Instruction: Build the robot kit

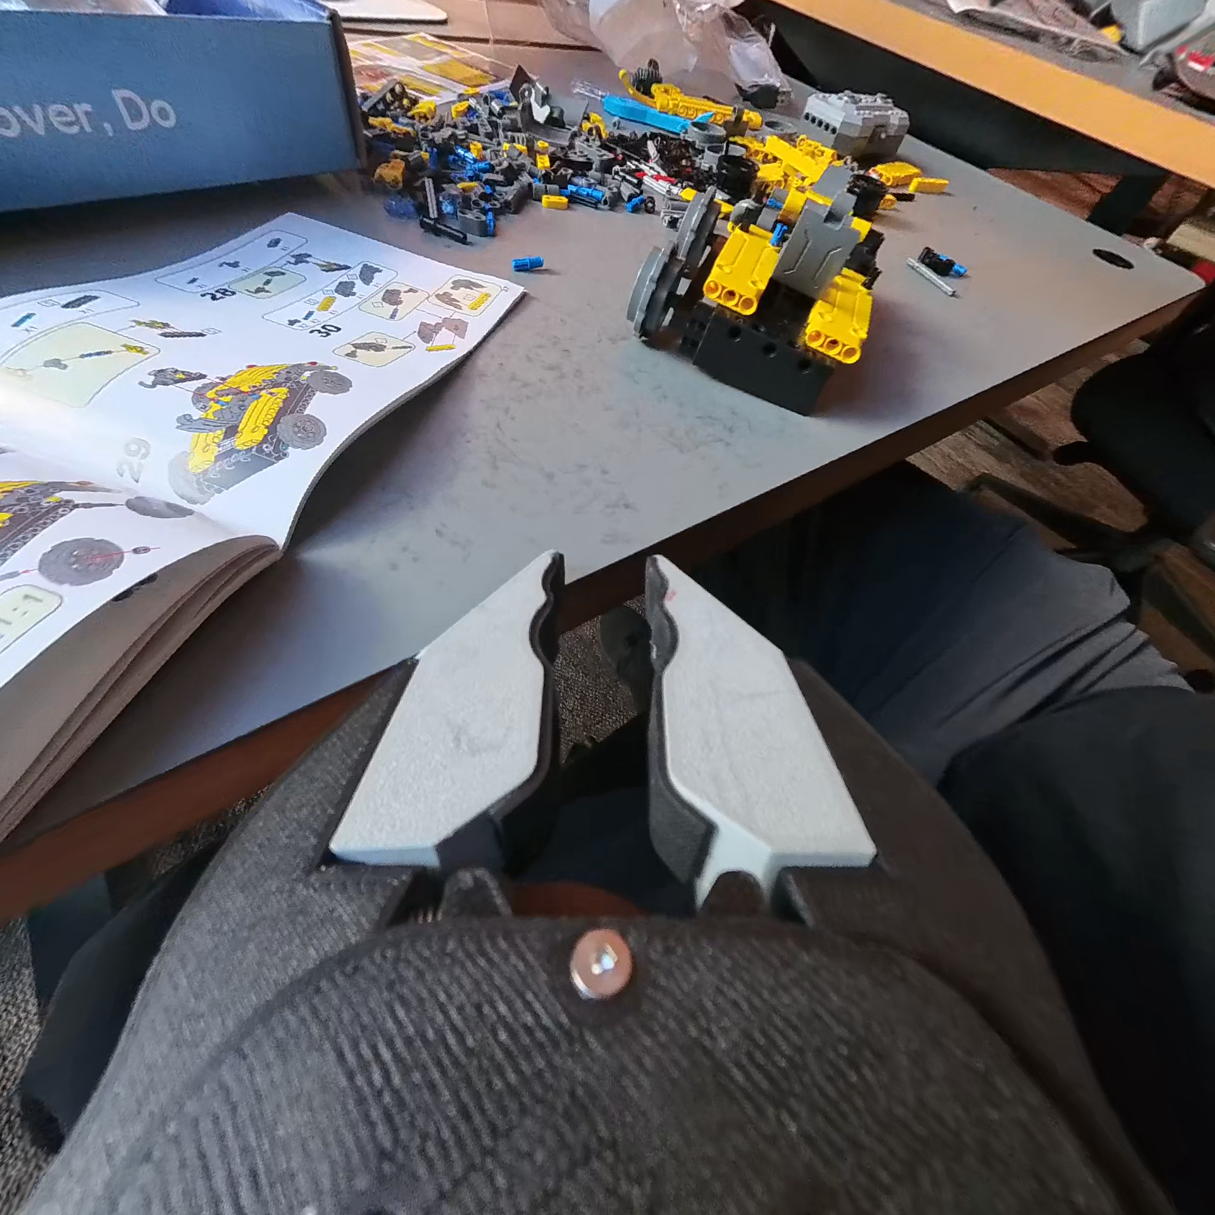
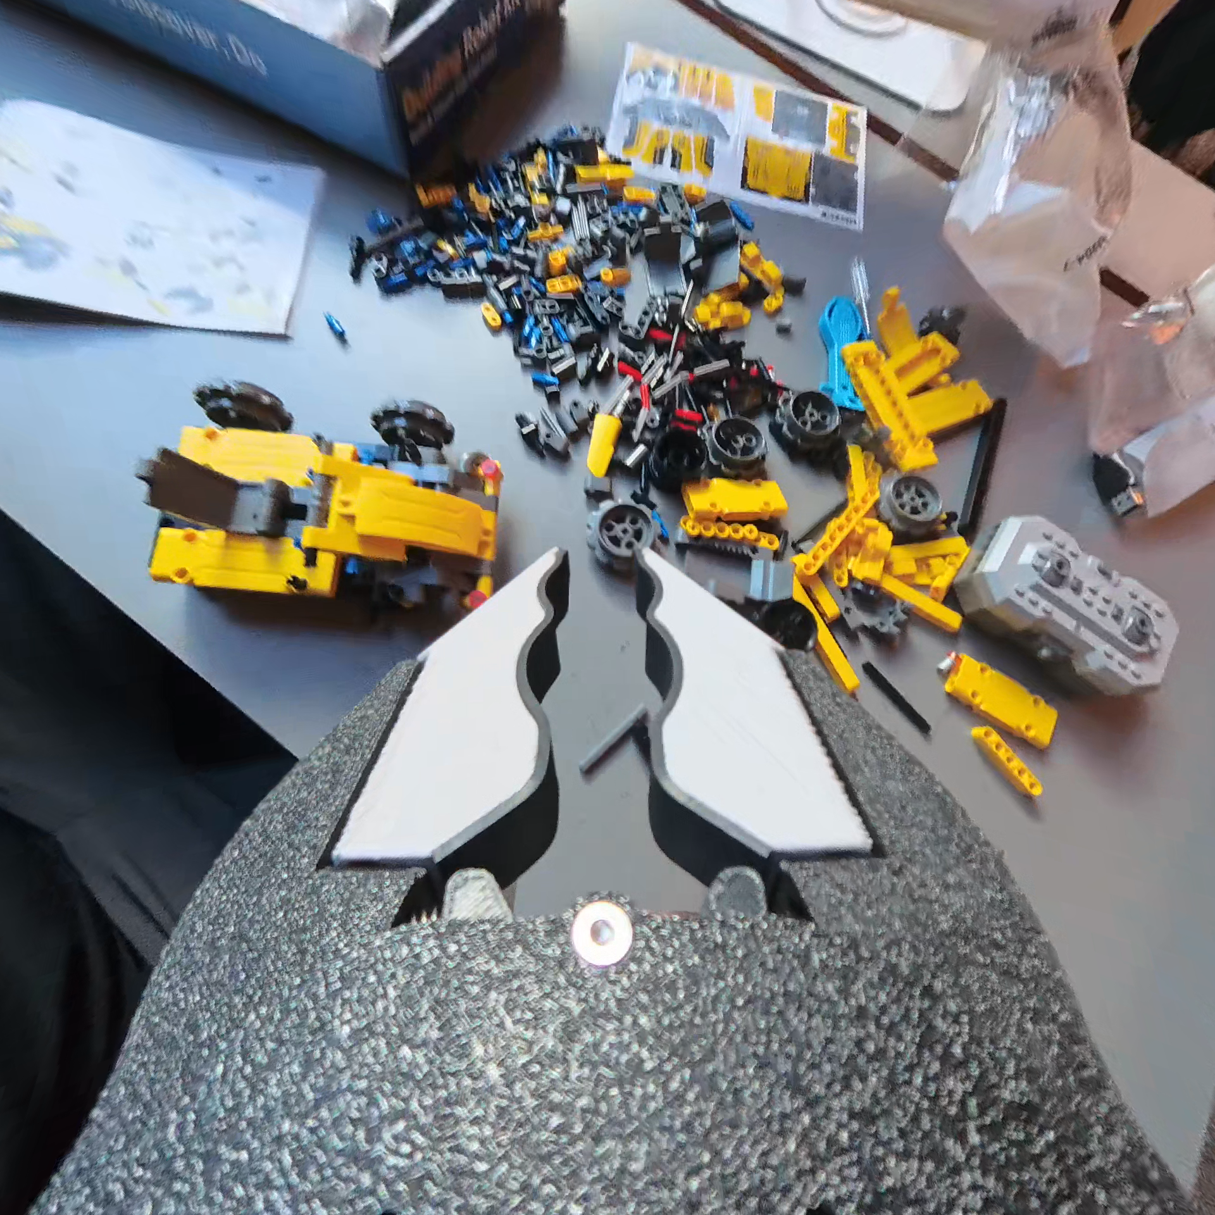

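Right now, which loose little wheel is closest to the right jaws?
The dark grey spoked wheel lying alone just beyond the tips of the right gripper. The other loose wheels sit farther back in the pile of parts.

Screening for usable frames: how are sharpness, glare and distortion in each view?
Left wrist view: sharp, with glare on the booklet at the left edge and a wide-angle bend in the table edge. Right wrist view: motion-blurred, worst at the booklet and bags.

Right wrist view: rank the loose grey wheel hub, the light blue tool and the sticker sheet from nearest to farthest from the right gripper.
From the right gripper:
1. Loose grey wheel hub, just beyond the fingertips.
2. Light blue tool, farther off to the right.
3. Sticker sheet, at the far side of the parts pile.
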`<state>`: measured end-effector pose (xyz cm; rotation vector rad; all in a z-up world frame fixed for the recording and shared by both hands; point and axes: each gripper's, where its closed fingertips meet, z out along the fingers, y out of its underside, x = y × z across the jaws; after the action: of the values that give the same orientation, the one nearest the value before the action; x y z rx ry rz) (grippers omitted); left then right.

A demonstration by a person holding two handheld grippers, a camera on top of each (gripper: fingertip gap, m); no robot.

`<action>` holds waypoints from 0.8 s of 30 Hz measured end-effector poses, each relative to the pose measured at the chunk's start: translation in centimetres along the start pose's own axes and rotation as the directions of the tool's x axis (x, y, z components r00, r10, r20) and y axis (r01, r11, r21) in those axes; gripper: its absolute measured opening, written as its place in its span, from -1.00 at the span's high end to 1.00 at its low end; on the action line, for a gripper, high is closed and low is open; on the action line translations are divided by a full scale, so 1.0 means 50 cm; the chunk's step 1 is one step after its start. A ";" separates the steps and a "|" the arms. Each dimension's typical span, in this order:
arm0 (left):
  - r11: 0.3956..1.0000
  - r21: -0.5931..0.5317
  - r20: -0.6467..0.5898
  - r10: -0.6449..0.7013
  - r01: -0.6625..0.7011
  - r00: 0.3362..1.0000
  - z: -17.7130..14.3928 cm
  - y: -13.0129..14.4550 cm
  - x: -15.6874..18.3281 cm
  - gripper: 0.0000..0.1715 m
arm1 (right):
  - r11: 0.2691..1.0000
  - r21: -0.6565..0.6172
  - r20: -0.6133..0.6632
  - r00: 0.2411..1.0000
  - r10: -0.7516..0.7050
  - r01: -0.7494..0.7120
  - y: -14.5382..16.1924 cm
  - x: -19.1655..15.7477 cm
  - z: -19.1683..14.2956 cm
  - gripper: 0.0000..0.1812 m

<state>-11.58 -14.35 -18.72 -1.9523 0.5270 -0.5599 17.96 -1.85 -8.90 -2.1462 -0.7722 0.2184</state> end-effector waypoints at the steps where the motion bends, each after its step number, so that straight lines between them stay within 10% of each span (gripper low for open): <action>1: 1.000 0.003 0.004 0.005 -0.005 1.000 -0.002 -0.001 -0.001 0.75 | 1.000 0.017 0.004 1.000 0.001 -0.001 -0.009 -0.004 0.001 0.78; 24: 1.000 -0.005 0.011 0.020 -0.020 1.000 -0.003 0.001 0.001 0.75 | 0.971 0.156 -0.036 0.981 0.189 -0.182 0.024 0.038 0.047 0.52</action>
<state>-11.65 -14.50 -18.70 -1.9520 0.5407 -0.5355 19.06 0.24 -11.13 -2.0705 -0.5085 0.3090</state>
